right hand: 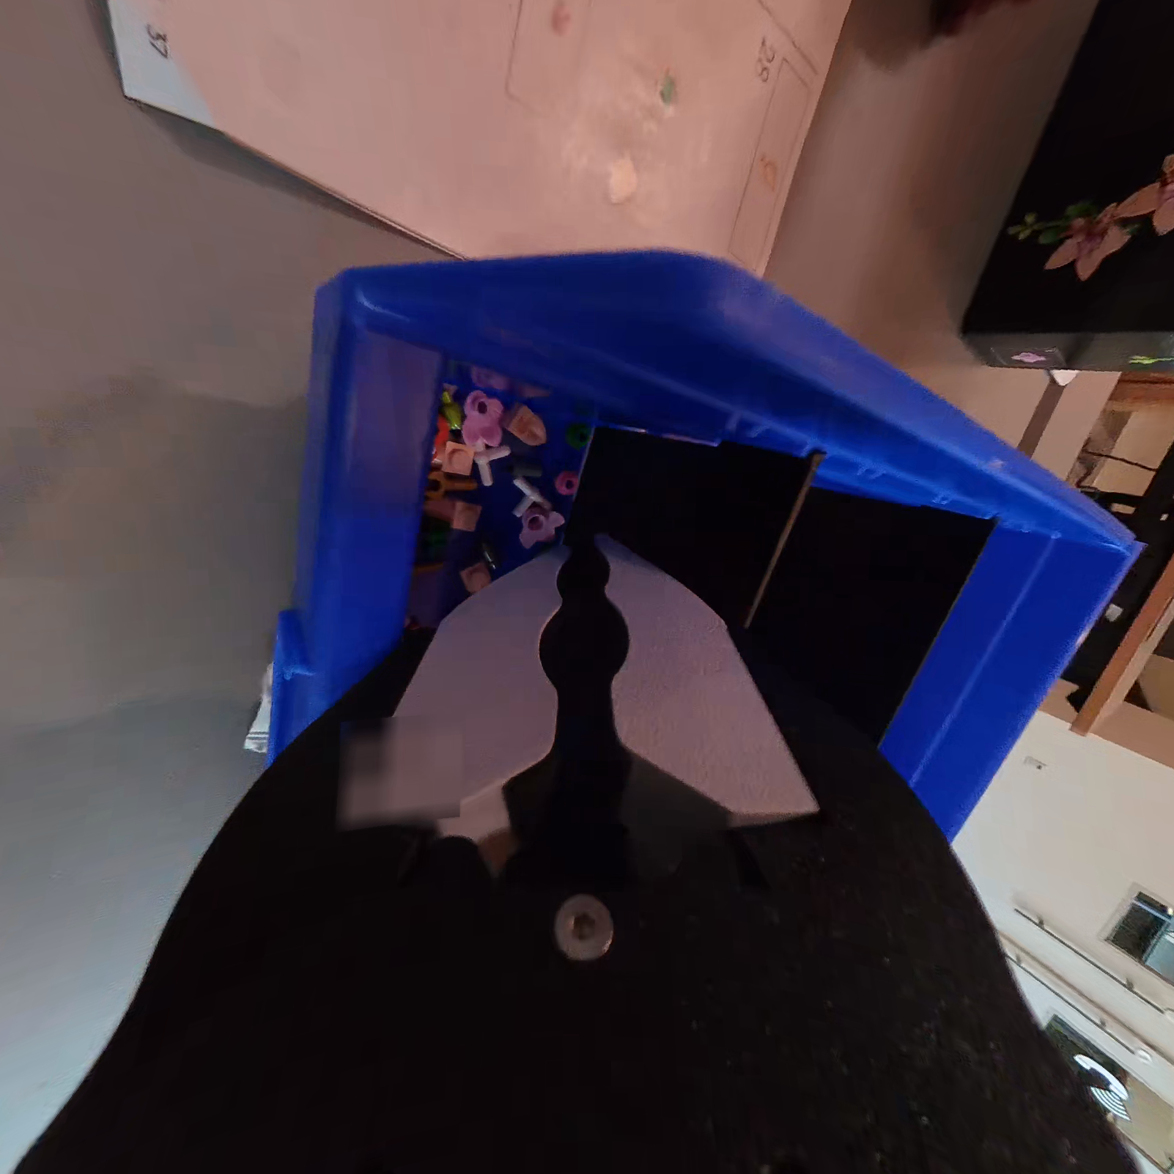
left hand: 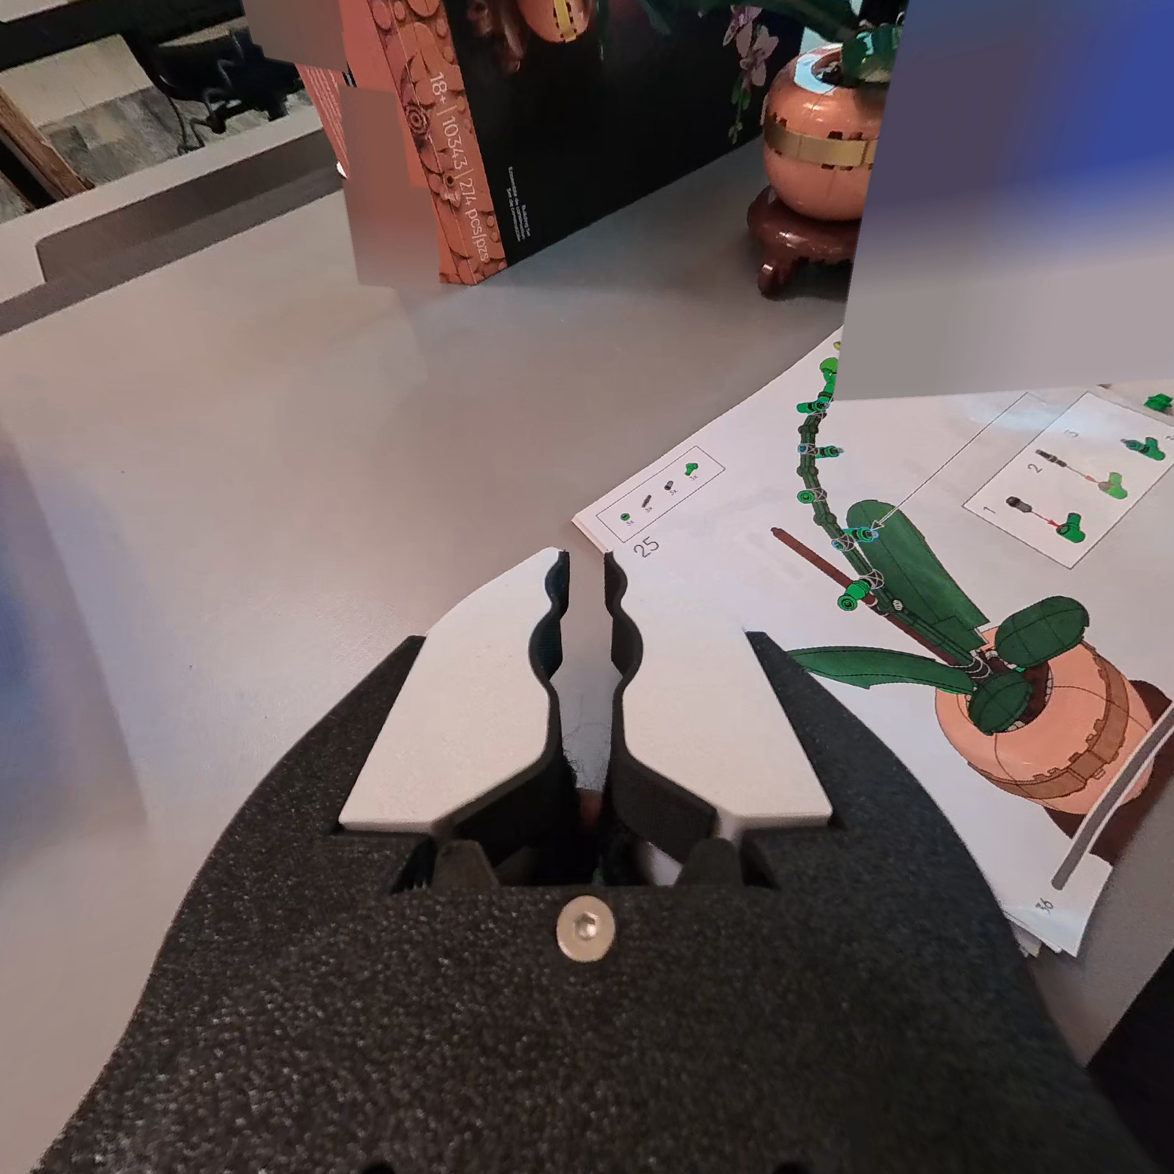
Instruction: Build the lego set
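Printed booklet [left hand: 730,508] lies beside left tool [left hand: 586,554], slightly parted, bare; right tool [right hand: 589,540] closed over blue bin [right hand: 635,305].

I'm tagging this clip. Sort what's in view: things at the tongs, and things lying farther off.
At the tongs:
left tongs, slightly open with nothing between them, by the corner of the instruction booklet
right tongs, closed, over the blue bin of loose toy-brick pieces

Farther off:
set box, standing
peach flowerpot model on a brown stand
grey table
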The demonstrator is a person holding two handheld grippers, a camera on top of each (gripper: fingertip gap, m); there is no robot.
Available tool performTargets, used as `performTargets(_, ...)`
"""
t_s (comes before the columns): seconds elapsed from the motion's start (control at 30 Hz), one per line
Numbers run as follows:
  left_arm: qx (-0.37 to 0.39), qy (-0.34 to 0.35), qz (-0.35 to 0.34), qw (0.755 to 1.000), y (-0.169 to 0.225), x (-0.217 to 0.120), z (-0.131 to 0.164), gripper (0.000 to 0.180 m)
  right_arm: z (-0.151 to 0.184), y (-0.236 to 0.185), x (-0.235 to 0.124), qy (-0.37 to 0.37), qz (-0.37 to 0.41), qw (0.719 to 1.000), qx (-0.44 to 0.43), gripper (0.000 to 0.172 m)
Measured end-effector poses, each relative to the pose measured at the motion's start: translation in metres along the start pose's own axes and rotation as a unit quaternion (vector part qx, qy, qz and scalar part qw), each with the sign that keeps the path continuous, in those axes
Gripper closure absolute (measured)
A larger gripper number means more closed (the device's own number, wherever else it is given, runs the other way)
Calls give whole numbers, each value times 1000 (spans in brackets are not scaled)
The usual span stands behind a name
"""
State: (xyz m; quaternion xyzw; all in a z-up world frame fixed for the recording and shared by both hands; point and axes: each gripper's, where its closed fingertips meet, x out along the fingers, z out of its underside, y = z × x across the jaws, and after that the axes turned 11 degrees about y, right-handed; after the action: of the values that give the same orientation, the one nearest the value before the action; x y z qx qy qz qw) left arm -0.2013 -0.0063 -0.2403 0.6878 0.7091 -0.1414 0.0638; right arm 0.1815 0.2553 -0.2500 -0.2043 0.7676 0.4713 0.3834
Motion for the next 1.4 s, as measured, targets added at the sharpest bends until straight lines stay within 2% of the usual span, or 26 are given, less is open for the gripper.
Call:
performTargets(0.17,5,-2,-7,1000,0,-1,0,171,3,1,6,-17,3,1000,27,172)
performTargets(0.27,7,-12,-3,1000,1,0,3,171,10,-7,7,-45,-31,994,96,172)
performTargets(0.4,17,-23,0,1000,3,1,5,171,22,-24,-2,-103,-81,962,239,172)
performTargets(0.43,20,-24,0,1000,4,1,6,171,23,-26,-7,-110,-80,946,295,172)
performTargets(0.47,21,-25,0,999,4,2,6,171,18,-26,-9,-99,-68,917,379,172)
performTargets(0.57,23,-26,-2,999,5,2,6,171,1,-14,-23,-25,-15,779,626,172)
performTargets(0.6,24,-26,-2,999,5,2,7,171,-4,-9,-28,12,1,737,676,172)
performTargets(0.63,22,-27,0,999,5,2,7,171,-13,-8,-32,51,-5,711,702,171)
performTargets(0.67,20,-30,3,999,5,2,8,171,-15,-11,-34,63,-11,697,715,168)
performTargets(0.7,16,-34,8,999,6,2,9,171,-9,-19,-33,40,-11,694,718,165)
performTargets(0.77,7,-43,20,999,8,2,10,170,2,-37,-29,-28,-31,708,705,163)
performTargets(0.9,4,-40,22,999,8,2,10,170,-5,-39,-21,-42,-62,722,688,160)
performTargets(0.97,-3,-36,23,999,7,2,9,170,11,-39,-29,-71,-30,728,681,158)
performTargets(1.07,-24,-26,32,999,7,0,7,170,25,-25,-52,-52,58,722,687,153)
performTargets(1.13,-47,-15,36,998,6,0,4,169,30,-13,-69,-26,145,723,675,142)
performTargets(1.23,-78,11,43,996,2,-5,-2,167,38,-9,-89,-17,242,718,652,114)
performTargets(1.3,-93,29,43,994,-1,-7,-6,166,44,-14,-98,-28,280,723,631,104)
performTargets(1.4,-110,52,40,992,-4,-10,-11,165,45,-23,-97,-23,278,723,632,103)
